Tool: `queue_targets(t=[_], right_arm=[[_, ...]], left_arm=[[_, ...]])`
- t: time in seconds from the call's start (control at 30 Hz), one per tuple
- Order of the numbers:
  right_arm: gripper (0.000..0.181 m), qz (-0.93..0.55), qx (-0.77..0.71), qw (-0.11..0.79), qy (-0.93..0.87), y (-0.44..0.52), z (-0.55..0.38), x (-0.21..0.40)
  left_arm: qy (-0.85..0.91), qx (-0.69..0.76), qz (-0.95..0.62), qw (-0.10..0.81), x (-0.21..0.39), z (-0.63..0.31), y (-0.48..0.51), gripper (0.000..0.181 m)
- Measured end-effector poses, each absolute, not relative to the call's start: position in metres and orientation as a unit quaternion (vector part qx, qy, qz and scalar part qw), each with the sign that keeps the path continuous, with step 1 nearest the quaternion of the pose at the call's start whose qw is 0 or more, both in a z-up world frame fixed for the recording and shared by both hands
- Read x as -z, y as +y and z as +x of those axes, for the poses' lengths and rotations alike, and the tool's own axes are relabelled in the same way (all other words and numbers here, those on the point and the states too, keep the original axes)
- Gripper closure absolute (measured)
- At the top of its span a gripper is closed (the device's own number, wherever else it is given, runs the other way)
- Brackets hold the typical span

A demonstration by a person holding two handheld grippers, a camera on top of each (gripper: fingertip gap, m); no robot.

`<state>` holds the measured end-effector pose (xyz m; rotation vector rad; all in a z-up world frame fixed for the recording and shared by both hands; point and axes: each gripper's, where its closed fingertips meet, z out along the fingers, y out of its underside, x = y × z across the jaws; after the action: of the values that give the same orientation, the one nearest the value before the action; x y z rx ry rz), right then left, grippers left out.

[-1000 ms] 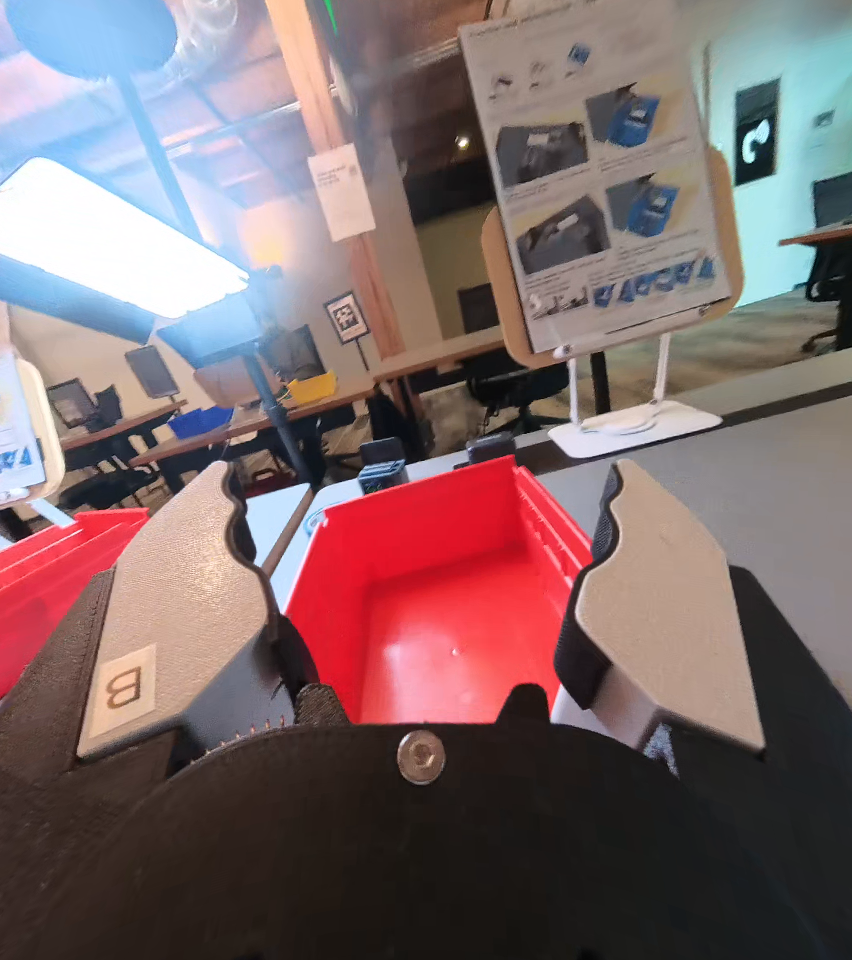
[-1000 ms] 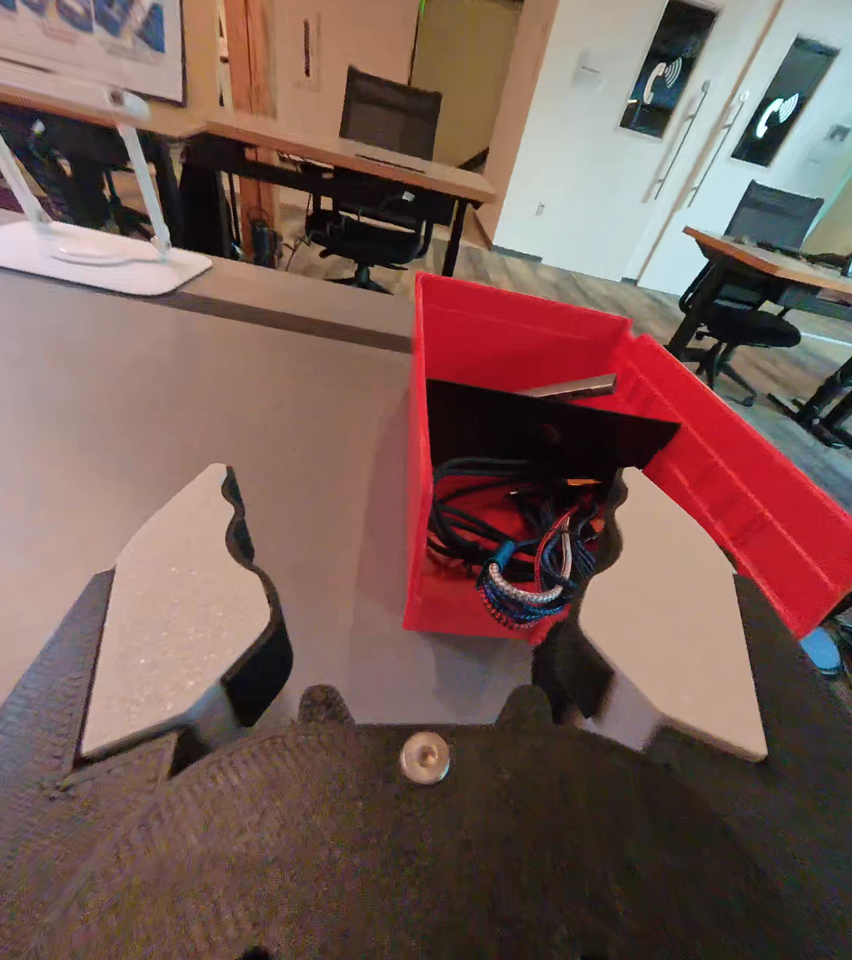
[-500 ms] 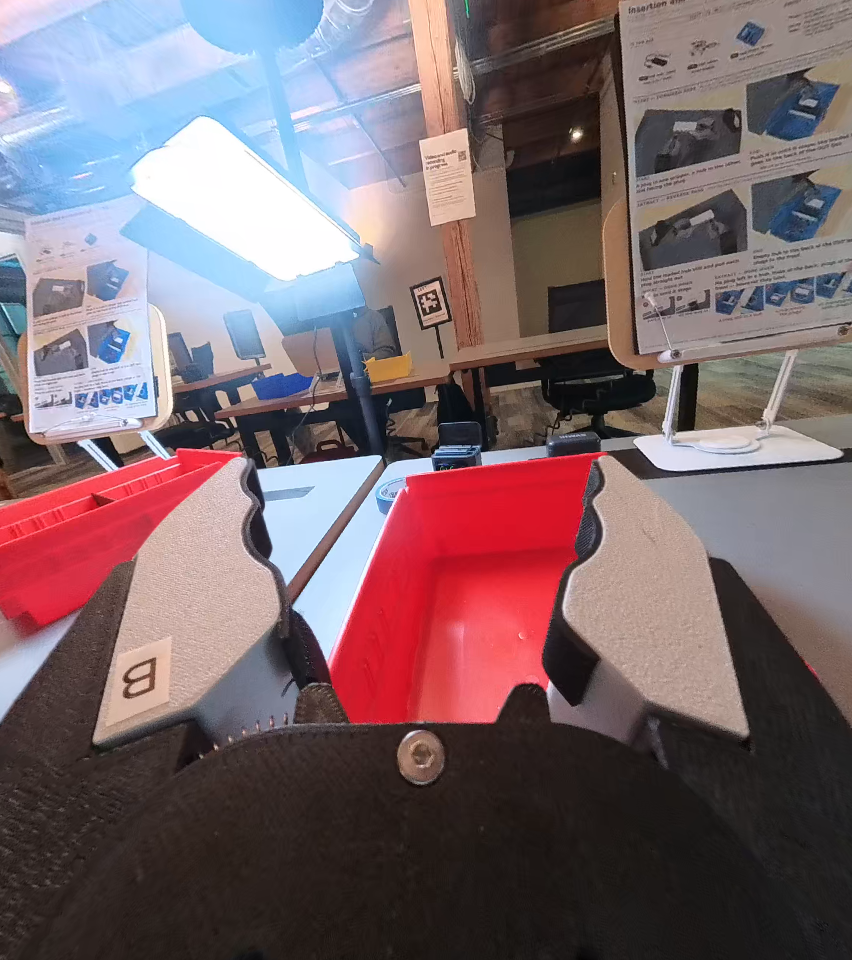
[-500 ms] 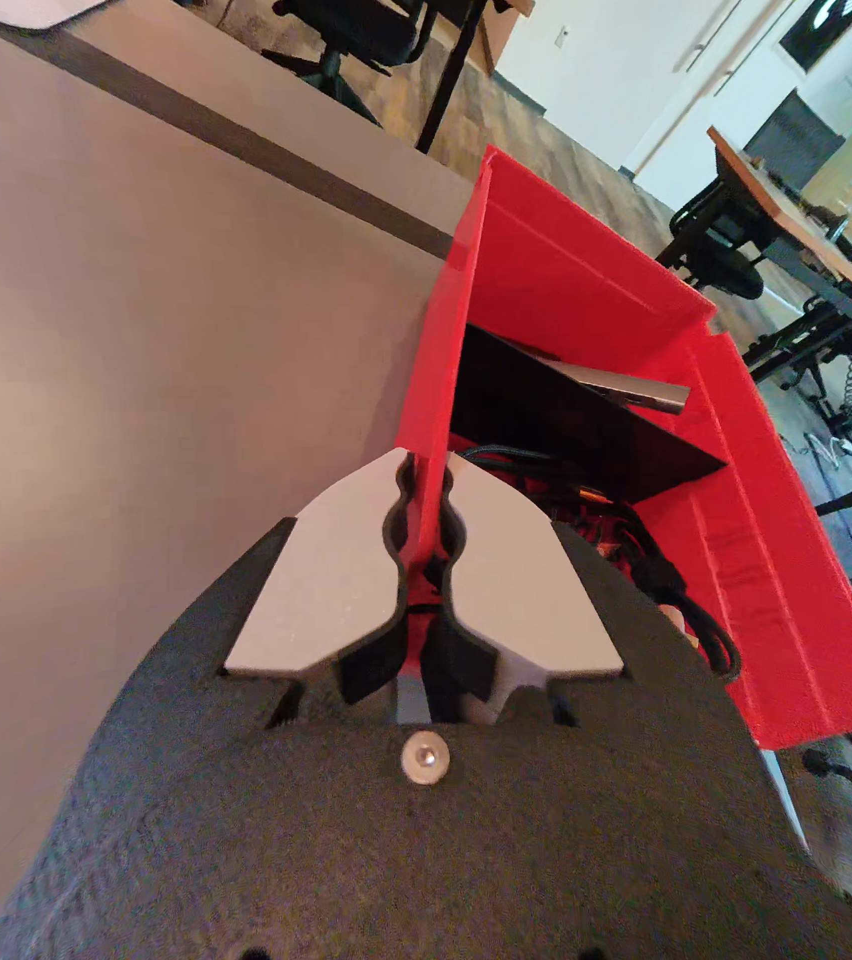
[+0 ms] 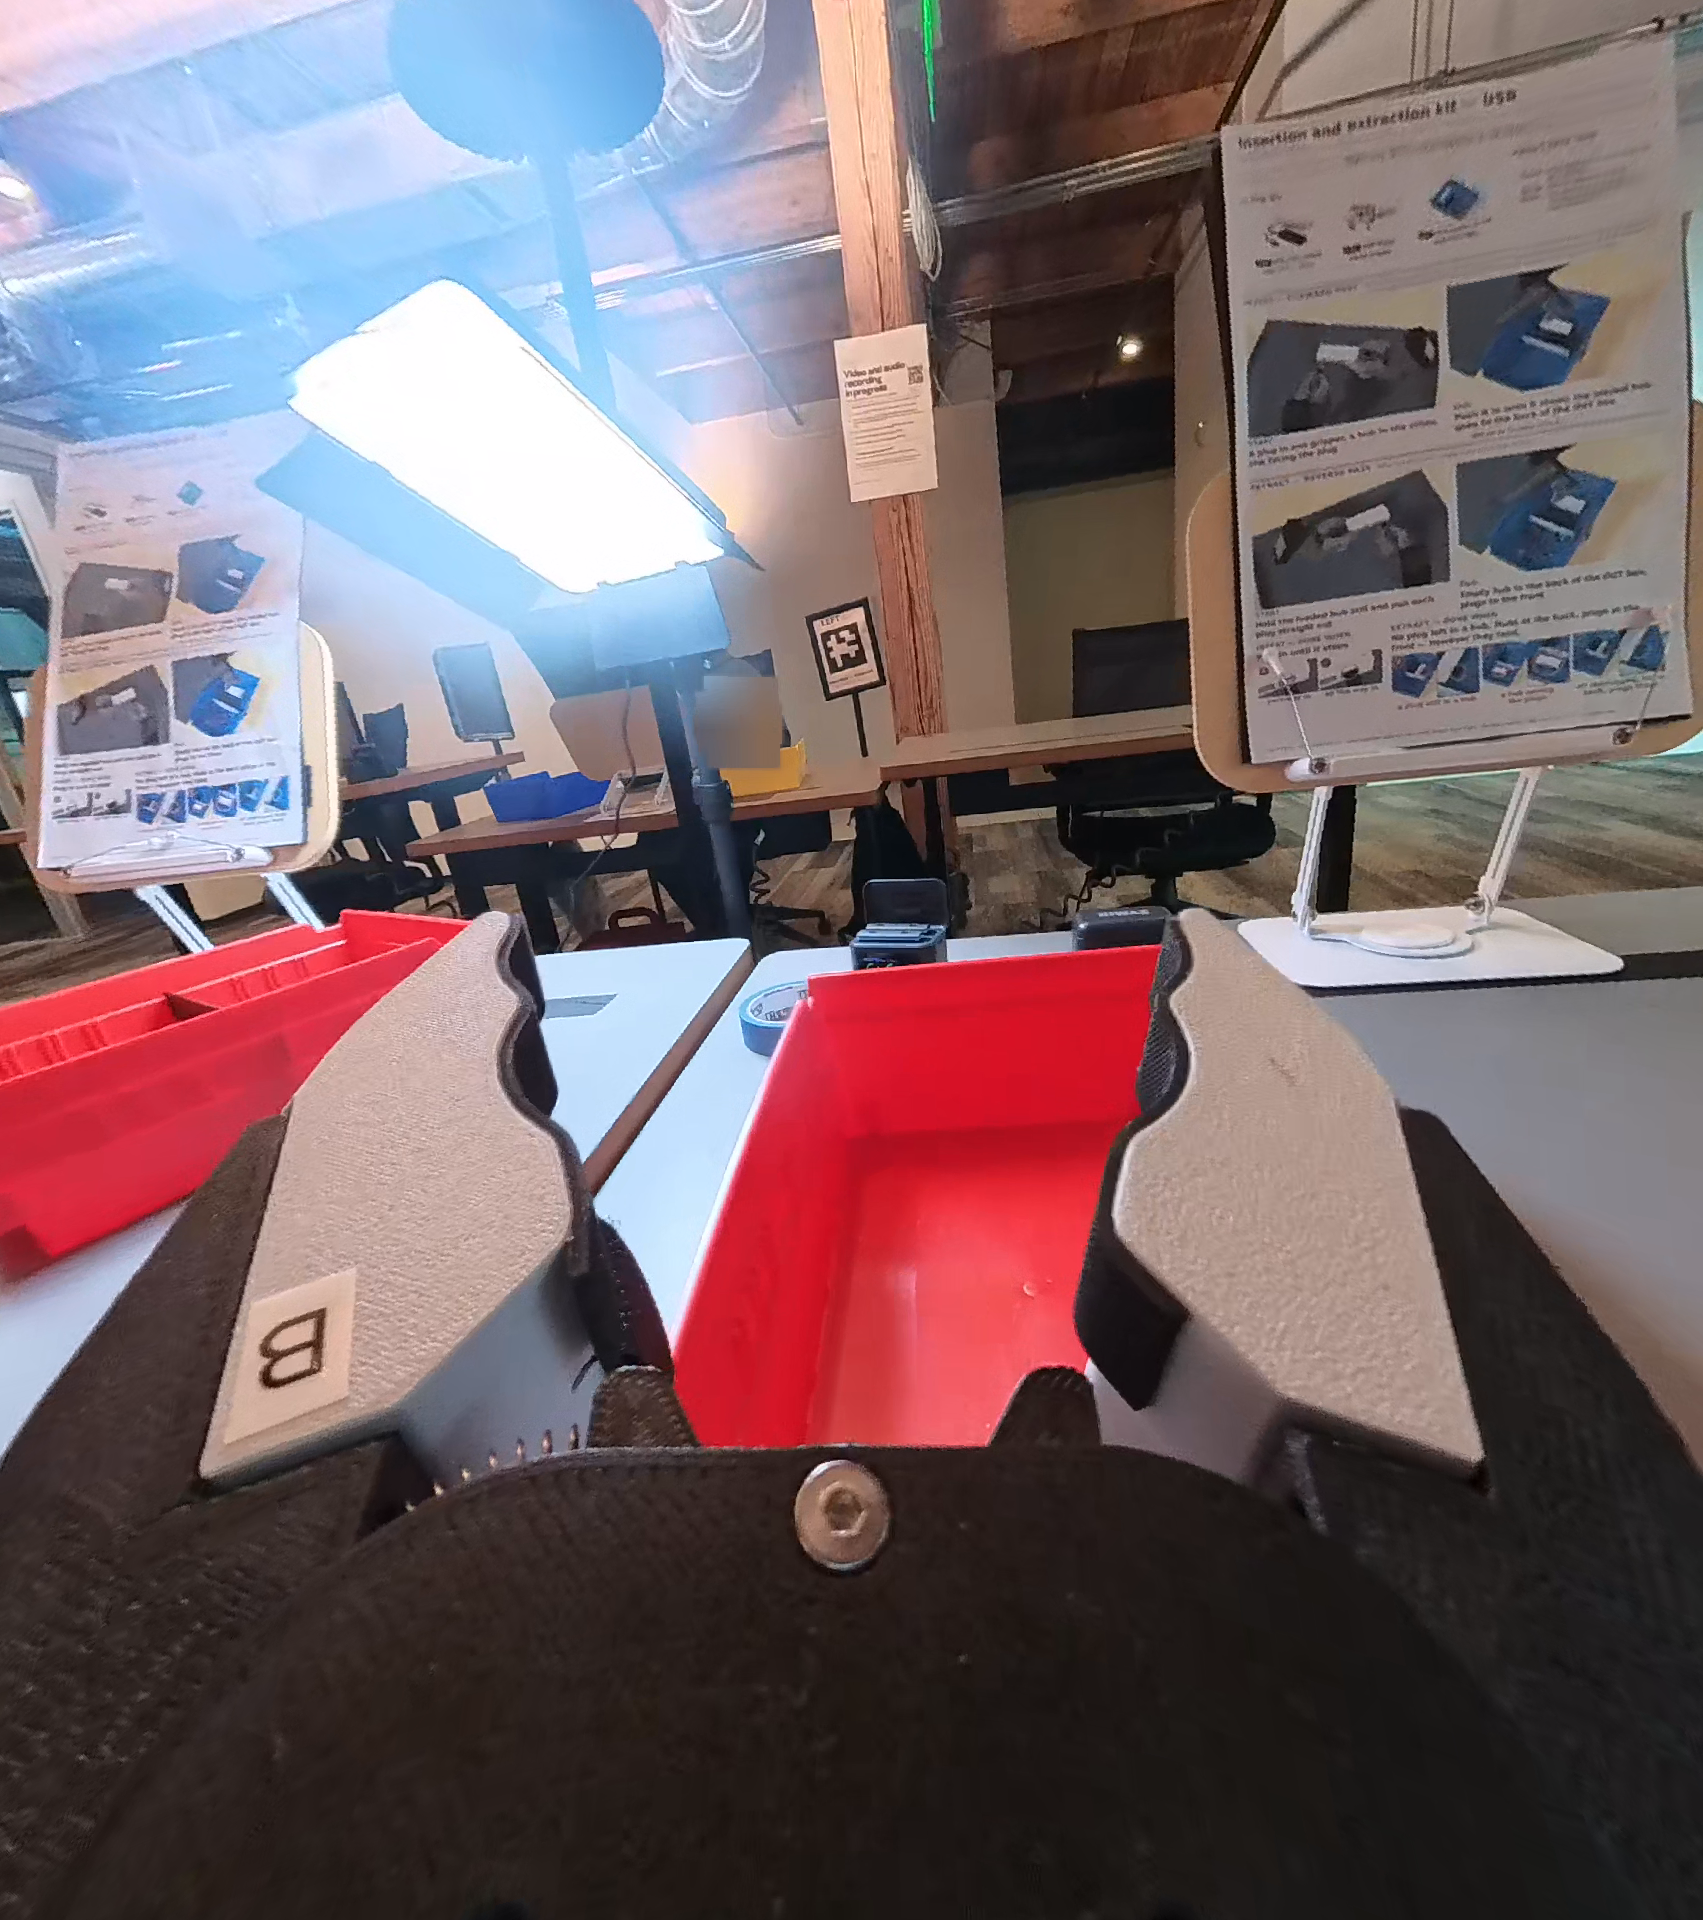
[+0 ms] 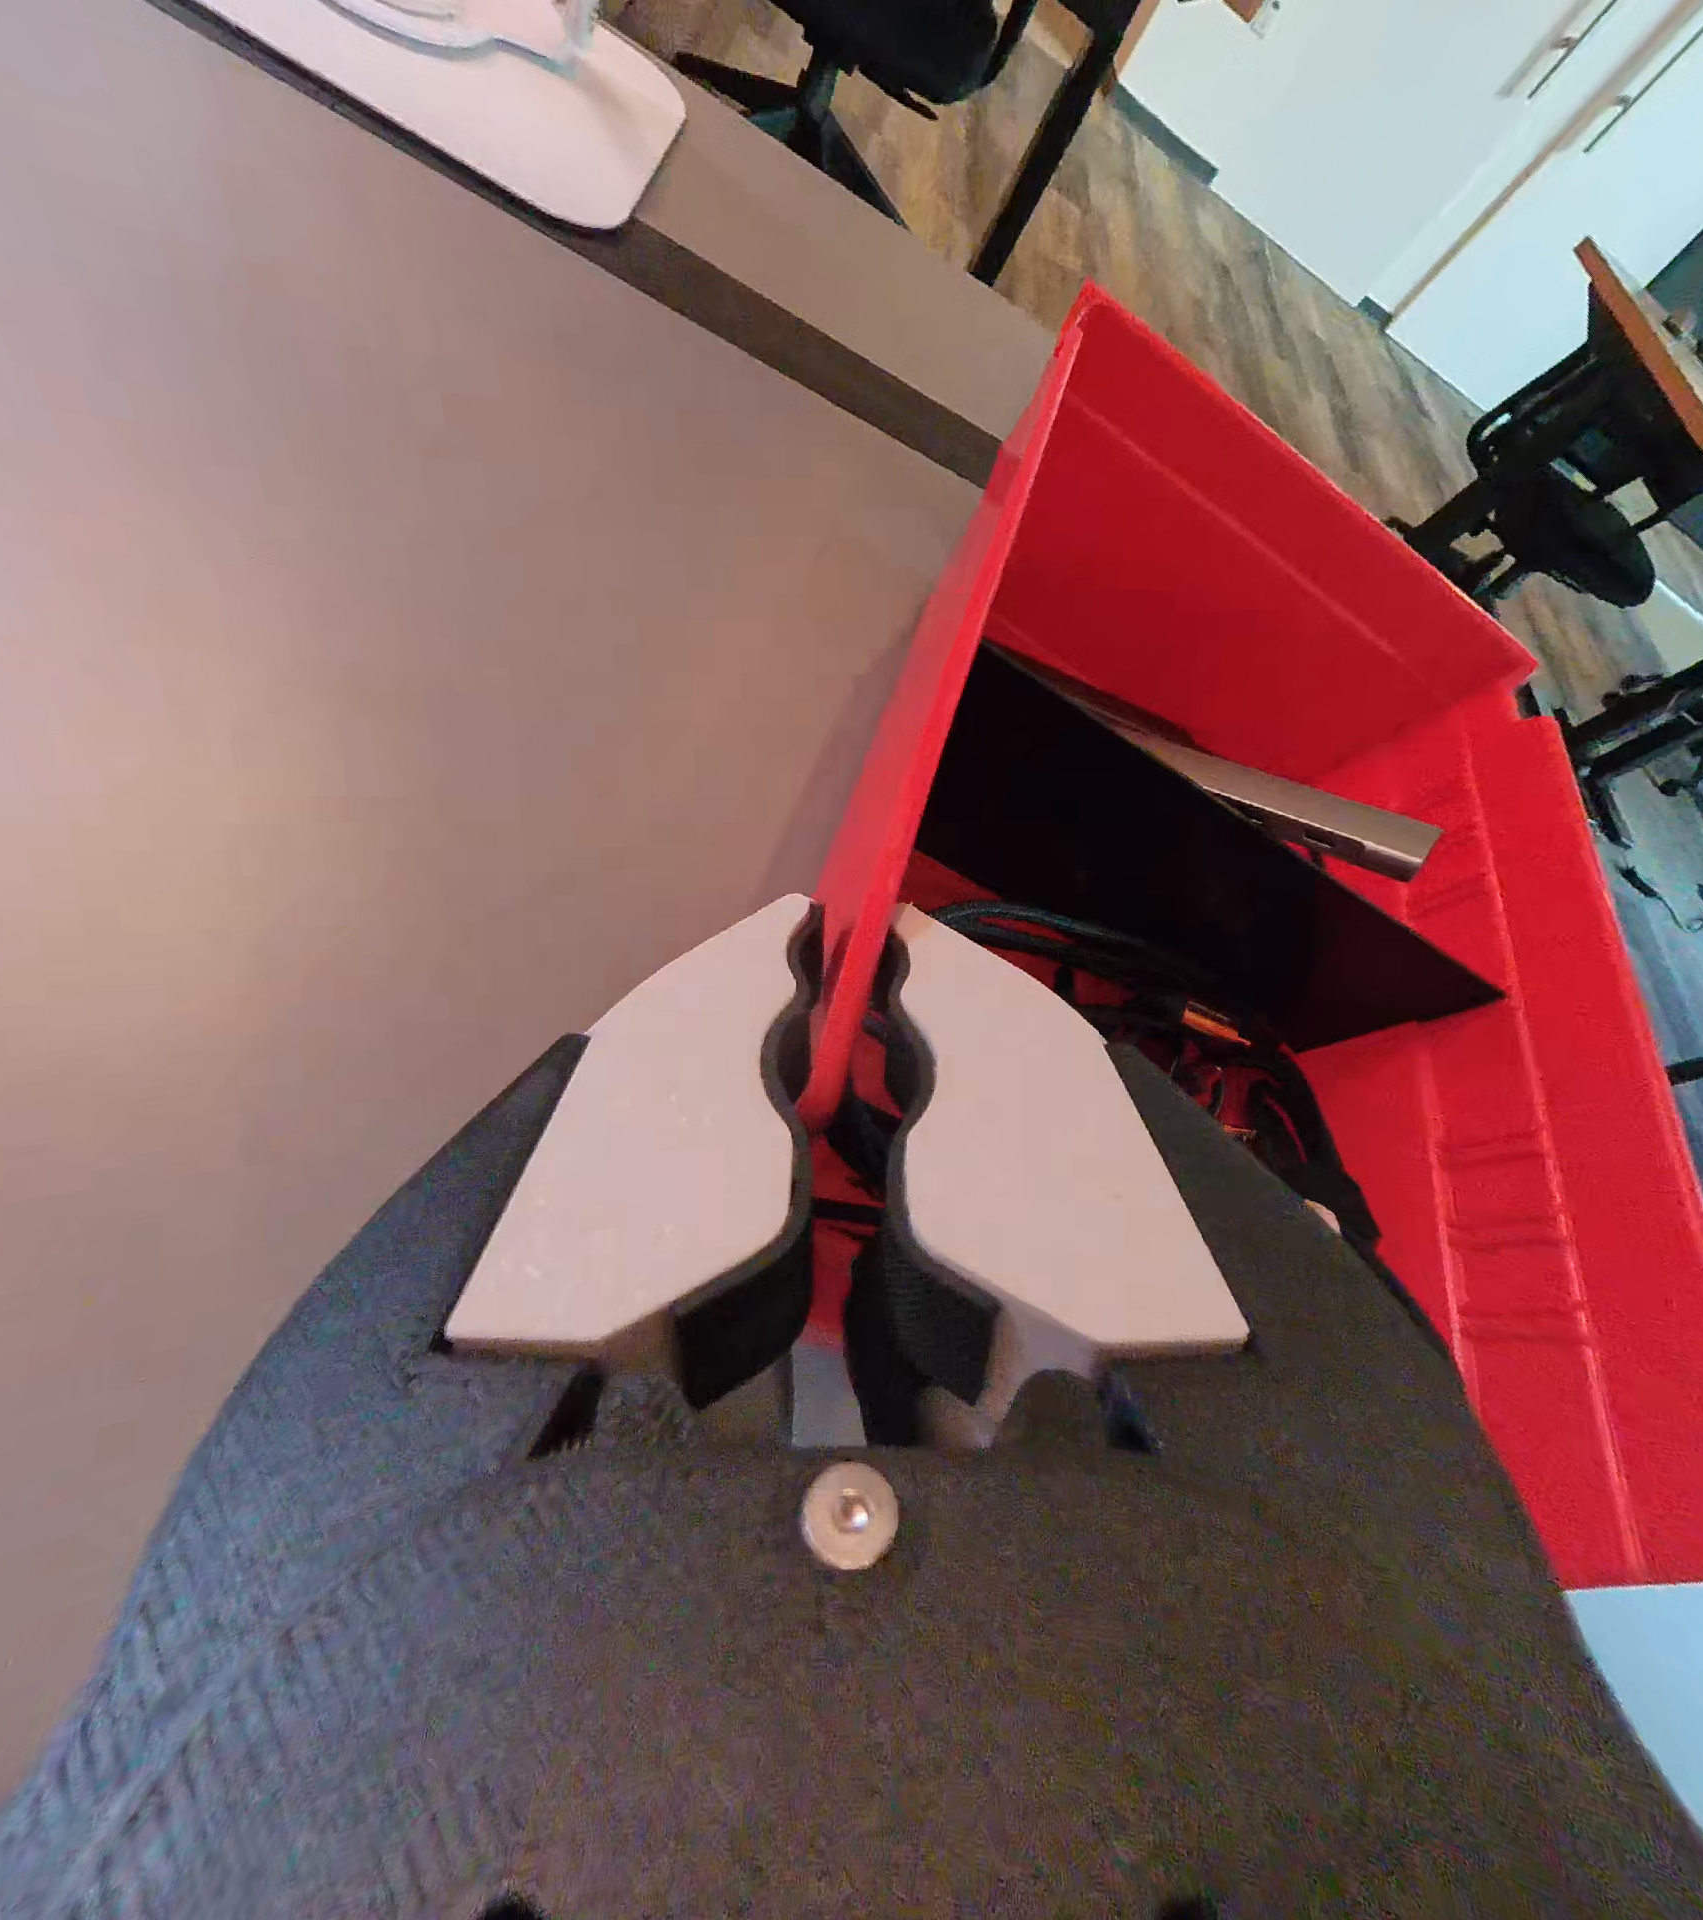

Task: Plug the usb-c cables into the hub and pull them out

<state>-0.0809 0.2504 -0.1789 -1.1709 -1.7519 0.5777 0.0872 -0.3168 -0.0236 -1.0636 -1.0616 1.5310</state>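
Note:
In the right wrist view my right gripper point(image 6: 849, 940) is shut on the left wall of a red bin point(image 6: 930, 665). Inside that bin lie a grey hub point(image 6: 1314, 805) on a black divider plate point(image 6: 1169, 883) and a tangle of dark cables point(image 6: 1086, 956), partly hidden behind my fingers. In the left wrist view my left gripper point(image 5: 842, 961) is open and empty, its jaws wide apart over the near end of an empty red bin point(image 5: 930, 1174).
A second red bin point(image 5: 99, 1081) with a divider stands at the left. A blue tape roll point(image 5: 762, 1013) and small dark boxes point(image 5: 897, 930) lie behind the empty bin. A white stand base point(image 5: 1429, 945) point(image 6: 514, 125) holds an instruction sheet. The grey table point(image 6: 359, 623) stretches left. Left tips to right tips: about 60 centimetres.
My right gripper moved to the bin's left wall and shut on it, and the view has tilted. My left gripper stayed open and swung slightly, still over the empty bin.

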Motion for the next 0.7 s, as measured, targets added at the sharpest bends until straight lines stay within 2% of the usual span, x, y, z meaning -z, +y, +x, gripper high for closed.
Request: queue_targets(t=[0.37, 0.7], right_arm=[[0.172, -0.404, -0.292, 0.476, -0.724, 0.123, -0.064, 0.173], [0.166, -0.342, -0.331, 0.456, -0.752, 0.025, -0.069, 0.171]], left_arm=[[-0.442, -0.622, -0.445, 0.468, 0.029, 0.094, -0.326, 0.073], [-0.439, -0.611, -0.454, 0.477, 0.030, 0.094, -0.321, 0.074]])
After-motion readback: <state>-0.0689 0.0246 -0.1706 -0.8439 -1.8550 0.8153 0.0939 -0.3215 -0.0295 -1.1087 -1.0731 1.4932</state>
